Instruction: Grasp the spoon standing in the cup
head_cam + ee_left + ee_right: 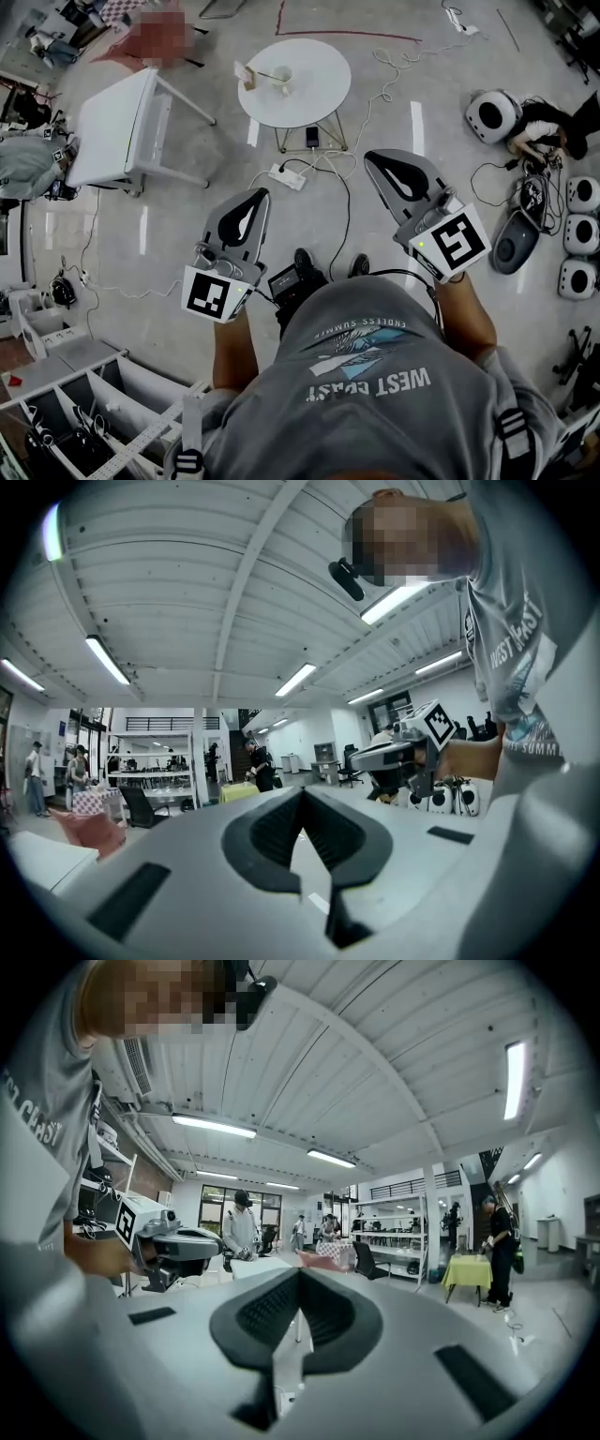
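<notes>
**Cup and spoon lie straight ahead, well clear of both tools**

The spoon (268,75) stands in the cup (282,79) on the round white worktop (317,80), at the top of the head view. The person stands back from it. A stretch of floor with a power strip (288,175) and loose cables lies between them and the worktop's base.

The left tool (255,197) and the right tool (375,161) are both held out level in front of the body, side by side with a gap between them. Each has its jaws pressed together at the tips with nothing between them.

The cup sits beyond that gap, a little nearer the left tool's line. Both tools are angled inward, so their long axes run roughly toward the worktop. Neither is clearly the closer one, and both are well apart from the cup.

The spoon is small at this range. Its handle seems to lean out of the cup toward the left of the picture, though how steeply it leans cannot be made out.

My judgement is that the reach has yet to cover most of the way. Whichever tool takes the spoon must first open, then arrive with its jaws on either side of the handle above the rim.
</notes>
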